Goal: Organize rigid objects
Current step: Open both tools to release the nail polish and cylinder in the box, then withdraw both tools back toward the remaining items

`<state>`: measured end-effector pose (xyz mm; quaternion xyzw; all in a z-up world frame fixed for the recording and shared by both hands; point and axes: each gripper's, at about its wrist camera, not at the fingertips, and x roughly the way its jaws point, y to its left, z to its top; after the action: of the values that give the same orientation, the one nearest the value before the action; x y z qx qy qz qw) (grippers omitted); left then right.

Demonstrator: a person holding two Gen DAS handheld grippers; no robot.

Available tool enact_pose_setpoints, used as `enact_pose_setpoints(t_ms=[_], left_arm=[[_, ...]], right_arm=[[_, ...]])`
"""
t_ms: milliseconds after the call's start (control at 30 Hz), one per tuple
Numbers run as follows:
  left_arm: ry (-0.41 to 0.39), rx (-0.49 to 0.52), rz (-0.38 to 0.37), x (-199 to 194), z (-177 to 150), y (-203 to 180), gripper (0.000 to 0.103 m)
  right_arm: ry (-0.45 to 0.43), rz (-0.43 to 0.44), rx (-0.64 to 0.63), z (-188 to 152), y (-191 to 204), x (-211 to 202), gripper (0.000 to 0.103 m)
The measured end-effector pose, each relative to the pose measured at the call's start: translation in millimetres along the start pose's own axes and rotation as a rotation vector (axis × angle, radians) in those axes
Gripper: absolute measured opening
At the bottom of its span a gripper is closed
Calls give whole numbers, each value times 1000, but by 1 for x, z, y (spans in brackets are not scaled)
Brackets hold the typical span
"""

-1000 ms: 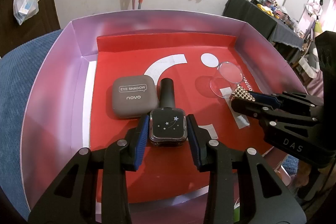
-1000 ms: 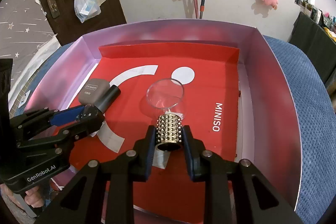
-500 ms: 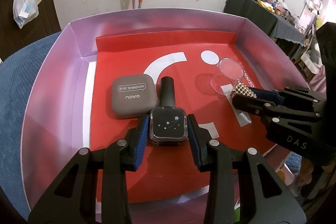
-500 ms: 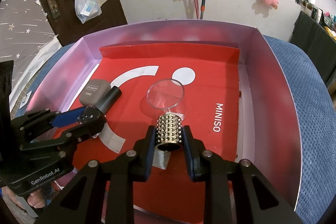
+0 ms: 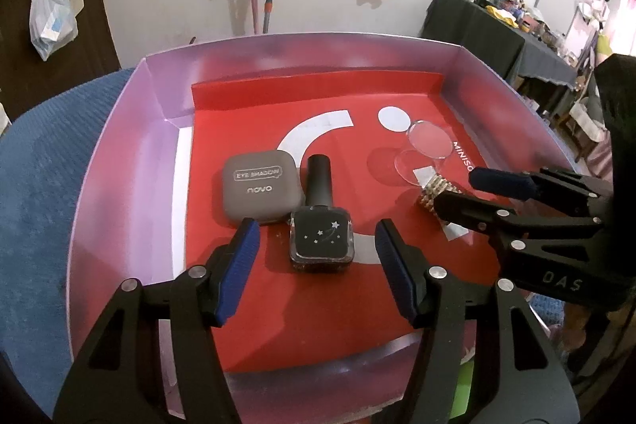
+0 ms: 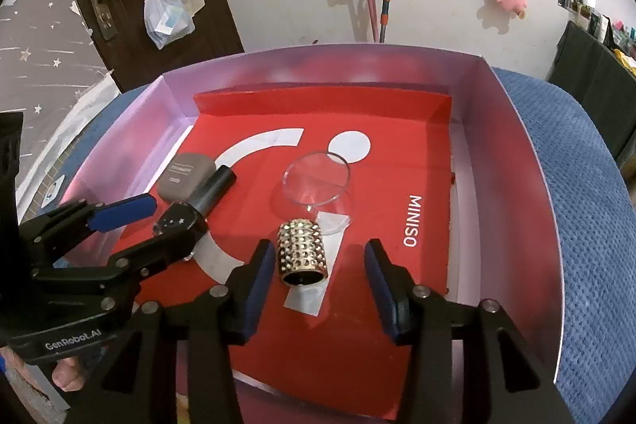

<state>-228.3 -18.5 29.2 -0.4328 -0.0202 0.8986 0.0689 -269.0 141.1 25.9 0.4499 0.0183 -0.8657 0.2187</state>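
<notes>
- Left gripper [image 5: 314, 257] spread wide; nail polish bottle [image 5: 321, 225] lies between its fingers, cap pointing away.
- Right gripper [image 6: 320, 277] spread; studded gold cylinder [image 6: 303, 257] lies between, probably untouched.

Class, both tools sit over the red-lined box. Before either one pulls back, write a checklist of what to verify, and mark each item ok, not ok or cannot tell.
1. Left tool open, clear of the bottle: ok.
2. Right tool open, clear of the studded cap: ok.
3. Bottle lying flat on the red liner, beside the eye shadow case: ok.
4. Studded cap lying inside the box: ok.
5. Studded cap apart from the clear lid: cannot tell.
6. Cap settled, will not roll: cannot tell.
</notes>
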Motion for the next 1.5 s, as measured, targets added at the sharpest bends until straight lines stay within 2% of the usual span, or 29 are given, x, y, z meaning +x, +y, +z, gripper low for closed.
enact_pose_setpoints(t_ms=[200, 333, 500, 533, 600, 733, 900, 933, 1000, 1500], left_arm=[[-16, 19, 19, -12, -4, -3, 66], [-41, 34, 32, -25, -7, -6, 67], [-62, 27, 37, -39, -13, -4, 72], [-67, 24, 41, -42, -14, -4, 74], [-76, 10, 47, -48, -16, -3, 87], [-87, -19, 43, -57, -22, 2, 90], [-103, -40, 50, -68, -28, 3, 91], [-106, -43, 49, -70, -30, 3, 92], [-119, -50, 52, -73, -33, 4, 102], [-161, -53, 85, -94, -53, 1, 103]], right_arm=[[-14, 14, 3, -2, 2, -9, 60], [-31, 25, 3, -5, 3, -20, 71], [-73, 56, 7, -9, 7, -40, 78], [-80, 63, 5, -10, 9, -44, 80], [-94, 75, 2, -12, 12, -51, 84], [-137, 89, -2, -18, 16, -69, 98], [-177, 126, 16, -24, 16, -87, 102], [-184, 130, 20, -26, 16, -90, 103], [-192, 139, 20, -29, 17, -95, 103], [-244, 130, -9, -57, 28, -122, 103]])
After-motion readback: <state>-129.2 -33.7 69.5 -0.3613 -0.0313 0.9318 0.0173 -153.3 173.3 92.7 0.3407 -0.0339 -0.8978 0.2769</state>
